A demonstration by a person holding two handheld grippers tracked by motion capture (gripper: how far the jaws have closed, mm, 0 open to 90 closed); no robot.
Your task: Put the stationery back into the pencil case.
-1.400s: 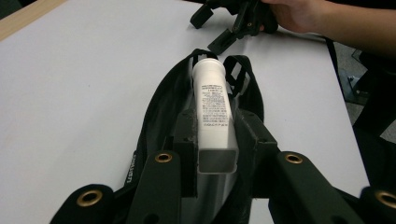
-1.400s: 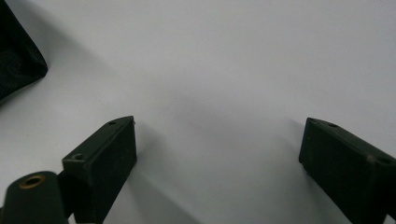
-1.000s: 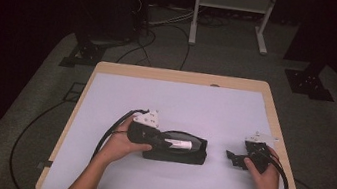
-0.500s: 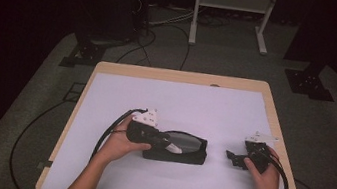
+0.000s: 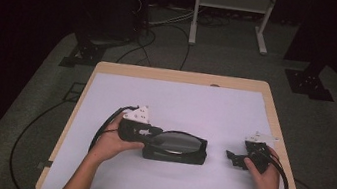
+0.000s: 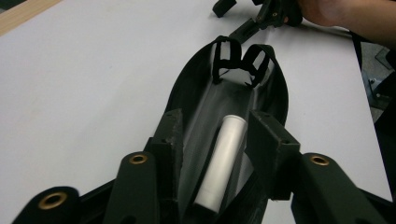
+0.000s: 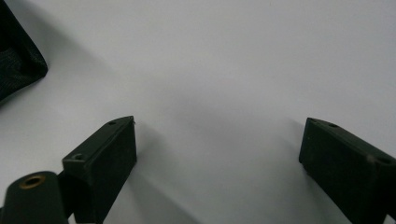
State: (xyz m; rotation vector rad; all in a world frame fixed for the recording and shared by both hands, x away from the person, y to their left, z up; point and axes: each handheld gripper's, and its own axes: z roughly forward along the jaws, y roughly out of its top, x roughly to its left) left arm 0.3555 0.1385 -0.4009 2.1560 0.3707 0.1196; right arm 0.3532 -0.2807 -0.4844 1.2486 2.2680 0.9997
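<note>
Two hand-held grippers at a white table [image 5: 175, 100], with an open black pouch [image 5: 176, 148] between them.

We see the left gripper [image 6: 224, 154] reaching into the pouch mouth, its jaws parted on either side of a white cylinder [image 6: 223, 163] lying inside, not pinching it. The right gripper [image 7: 217, 154] rests well apart near the table's right edge, jaws spread wide over bare tabletop, grasping nothing.

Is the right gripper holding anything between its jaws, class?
No: in the right gripper view the right gripper has its jaws spread wide, with only bare white table between them.
</note>
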